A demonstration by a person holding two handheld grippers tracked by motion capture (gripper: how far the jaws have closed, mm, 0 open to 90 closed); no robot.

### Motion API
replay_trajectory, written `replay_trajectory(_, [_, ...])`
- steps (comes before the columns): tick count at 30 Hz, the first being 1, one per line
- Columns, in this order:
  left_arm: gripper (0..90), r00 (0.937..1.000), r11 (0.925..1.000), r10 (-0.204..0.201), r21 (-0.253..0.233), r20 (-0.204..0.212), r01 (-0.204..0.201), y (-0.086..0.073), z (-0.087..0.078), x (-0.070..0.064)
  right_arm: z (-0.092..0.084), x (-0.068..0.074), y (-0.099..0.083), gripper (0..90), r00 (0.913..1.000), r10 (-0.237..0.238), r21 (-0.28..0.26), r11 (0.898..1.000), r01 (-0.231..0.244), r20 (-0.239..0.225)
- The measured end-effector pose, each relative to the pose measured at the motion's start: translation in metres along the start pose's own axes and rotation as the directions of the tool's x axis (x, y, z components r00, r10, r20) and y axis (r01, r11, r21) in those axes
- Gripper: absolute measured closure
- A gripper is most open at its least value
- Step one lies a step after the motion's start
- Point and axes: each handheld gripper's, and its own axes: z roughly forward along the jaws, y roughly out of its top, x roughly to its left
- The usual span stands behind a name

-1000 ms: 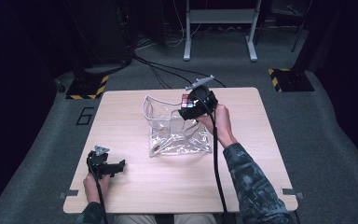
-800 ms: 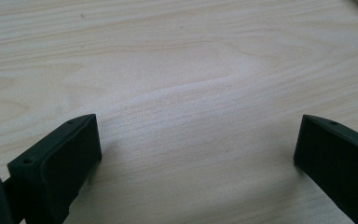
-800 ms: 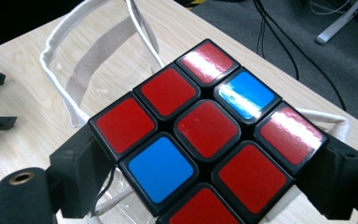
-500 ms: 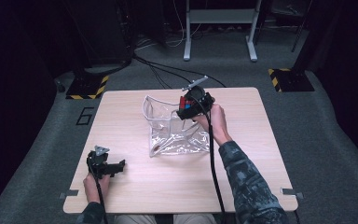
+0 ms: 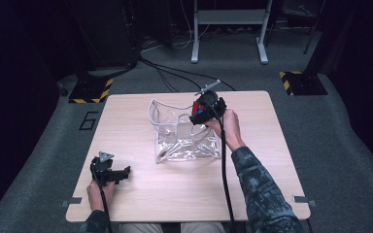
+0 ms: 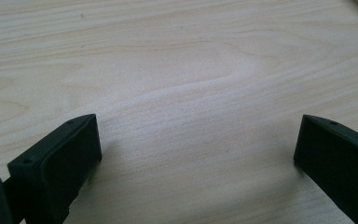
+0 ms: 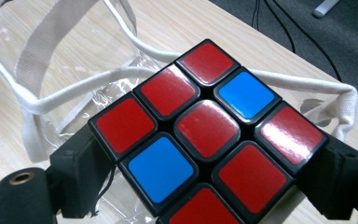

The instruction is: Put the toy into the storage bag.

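Red-and-blue stickered puzzle cube (image 7: 207,130) sits clamped in my right tongs (image 5: 205,108) above the clear plastic bag (image 5: 184,133) mid-tabletop (image 5: 272,165); next I lower it through the bag's mouth. Left tongs (image 6: 196,154) rest wide apart, empty, near the front-left corner.

cube: puzzle cube (image 7: 209,133), black frame, facing side seven red tiles and two blue
cube state: clamped between the two black jaws of the right gripper (image 5: 200,108), held corner-up, tilted
cube place: above the open mouth of the bag, clear of the tabletop
bag: clear plastic bag (image 5: 184,133), white fabric trim and white straps
bag state: mouth open, walls creased, standing slumped
bag place: middle of the table (image 5: 141,199), toward its far edge
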Motion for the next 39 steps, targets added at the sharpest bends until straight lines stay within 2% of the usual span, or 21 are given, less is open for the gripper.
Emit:
replay_trajectory(1, [0.4,1.0,1.0,0.0,0.0,0.0,0.0,0.0,0.0,0.0,0.001,-0.001,-0.001,13.9,1.0,-0.007,-0.003,1.0,0.007,0.004])
replay_trajectory(4, [0.4,1.0,1.0,0.002,0.0,0.001,-0.002,0.0,0.0,0.0,0.002,-0.001,-0.002,13.9,0.9998,0.016,0.015,1.0,-0.016,0.011])
replay_trajectory(6, [0.4,1.0,1.0,-0.001,0.0,0.0,0.001,0.0,0.0,0.0,0.004,-0.002,-0.002,13.9,0.9998,-0.001,0.014,1.0,0.001,0.02])
replay_trajectory(12, [0.4,1.0,1.0,0.001,0.0,0.001,-0.001,0.0,0.0,0.0,0.009,-0.003,-0.005,13.9,0.9996,0.012,0.036,0.999,-0.013,0.025])
replay_trajectory(20, [0.4,1.0,1.0,-0.001,-0.001,0.0,0.001,0.0,0.0,0.0,0.011,-0.002,-0.007,13.3,0.9994,0.004,0.033,0.999,-0.005,0.035])
replay_trajectory(21, [0.4,1.0,1.0,-0.001,0.0,-0.001,0.001,0.0,0.0,0.0,0.011,-0.002,-0.008,13.1,0.9996,-0.007,0.023,1.0,0.007,0.027])
replay_trajectory(22, [0.4,1.0,1.0,0.002,0.0,0.001,-0.002,0.0,0.0,0.0,0.011,-0.001,-0.008,11.9,0.9997,0.003,0.018,1.0,-0.003,0.024])
replay_trajectory(25, [0.4,1.0,1.0,0.003,0.0,0.001,-0.003,0.0,0.0,0.0,0.009,-0.001,-0.007,3.6,0.9999,-0.006,0.011,1.0,0.005,0.016])
replay_trajectory(27, [0.4,1.0,1.0,-0.001,-0.003,0.001,0.001,0.0,0.0,0.0,0.007,0.0,-0.006,1.0,1.0,-0.005,0.014,1.0,0.005,-0.005])
replay_trajectory(35, [0.4,1.0,1.0,-0.001,-0.004,0.001,0.001,0.0,0.0,0.0,-0.007,0.007,-0.006,0.0,0.9983,-0.044,-0.018,0.999,0.044,-0.038])
replay_trajectory(39, [0.4,1.0,1.0,0.005,-0.002,0.0,-0.005,0.0,0.0,0.0,-0.017,0.011,-0.009,0.0,0.9979,-0.053,-0.042,0.998,0.052,-0.036])
